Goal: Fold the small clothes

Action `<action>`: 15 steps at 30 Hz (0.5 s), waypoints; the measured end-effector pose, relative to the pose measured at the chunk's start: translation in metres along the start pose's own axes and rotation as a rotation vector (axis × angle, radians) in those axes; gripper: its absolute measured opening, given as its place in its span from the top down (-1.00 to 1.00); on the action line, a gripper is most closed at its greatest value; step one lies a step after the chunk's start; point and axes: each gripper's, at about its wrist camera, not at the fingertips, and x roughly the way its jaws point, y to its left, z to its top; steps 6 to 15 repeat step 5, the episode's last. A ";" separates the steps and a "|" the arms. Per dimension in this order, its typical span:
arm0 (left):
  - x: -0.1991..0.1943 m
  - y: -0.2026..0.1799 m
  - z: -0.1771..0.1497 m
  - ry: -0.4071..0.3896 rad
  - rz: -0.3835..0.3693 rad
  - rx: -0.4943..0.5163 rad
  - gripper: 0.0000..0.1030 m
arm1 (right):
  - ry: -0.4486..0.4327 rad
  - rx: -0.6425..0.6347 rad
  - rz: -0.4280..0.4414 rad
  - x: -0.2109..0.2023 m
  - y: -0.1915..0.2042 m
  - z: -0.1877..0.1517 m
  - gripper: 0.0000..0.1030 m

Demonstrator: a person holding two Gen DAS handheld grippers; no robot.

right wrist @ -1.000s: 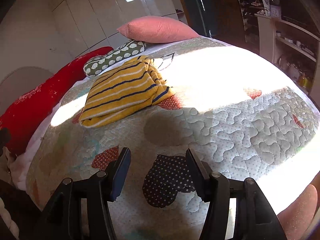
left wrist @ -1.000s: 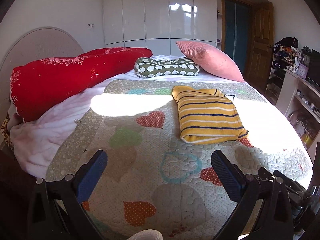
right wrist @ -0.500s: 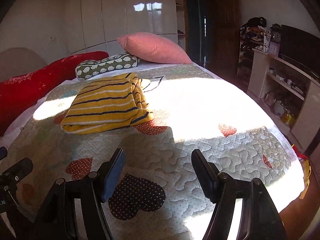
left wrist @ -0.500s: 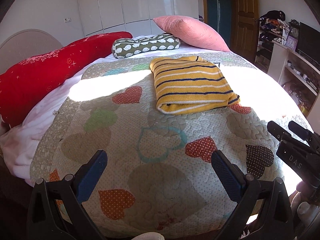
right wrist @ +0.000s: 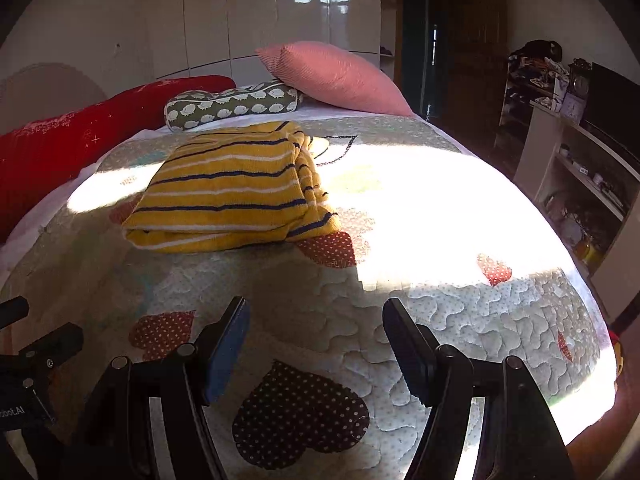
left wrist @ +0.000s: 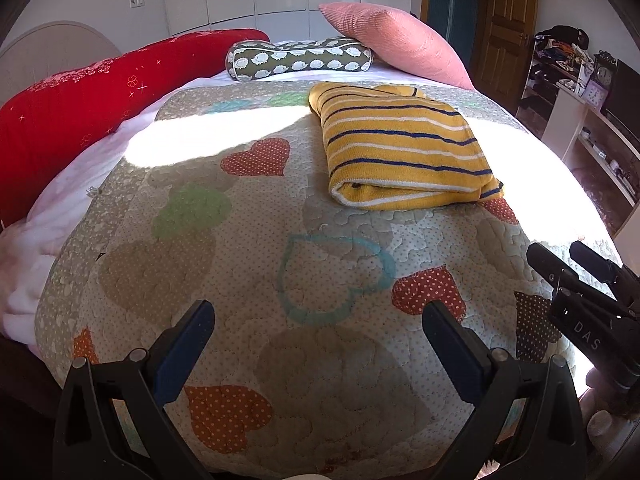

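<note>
A yellow striped sweater [left wrist: 404,148] lies folded into a rectangle on the quilt, with a cuff sticking out at its near right corner. It also shows in the right wrist view [right wrist: 232,194]. My left gripper [left wrist: 318,332] is open and empty, held above the quilt's near end, well short of the sweater. My right gripper [right wrist: 316,330] is open and empty, also near the front edge. The right gripper's body shows in the left wrist view [left wrist: 584,304].
A heart-patterned quilt [left wrist: 248,264] covers the bed. A red blanket [left wrist: 80,96], a green patterned bolster [left wrist: 298,58] and a pink pillow [left wrist: 396,38] lie at the head. White shelves with clutter [right wrist: 580,168] and a wooden door [left wrist: 504,28] are on the right.
Both grippers have pulled back and levelled out toward the foot of the bed. The folded sweater has not moved. Both stay open.
</note>
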 end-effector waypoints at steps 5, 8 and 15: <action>0.000 0.001 0.006 -0.005 -0.010 -0.005 -1.00 | 0.014 -0.018 0.018 0.004 0.012 0.003 -0.42; 0.000 0.001 0.006 -0.005 -0.010 -0.005 -1.00 | 0.014 -0.018 0.018 0.004 0.012 0.003 -0.42; 0.000 0.001 0.006 -0.005 -0.010 -0.005 -1.00 | 0.014 -0.018 0.018 0.004 0.012 0.003 -0.42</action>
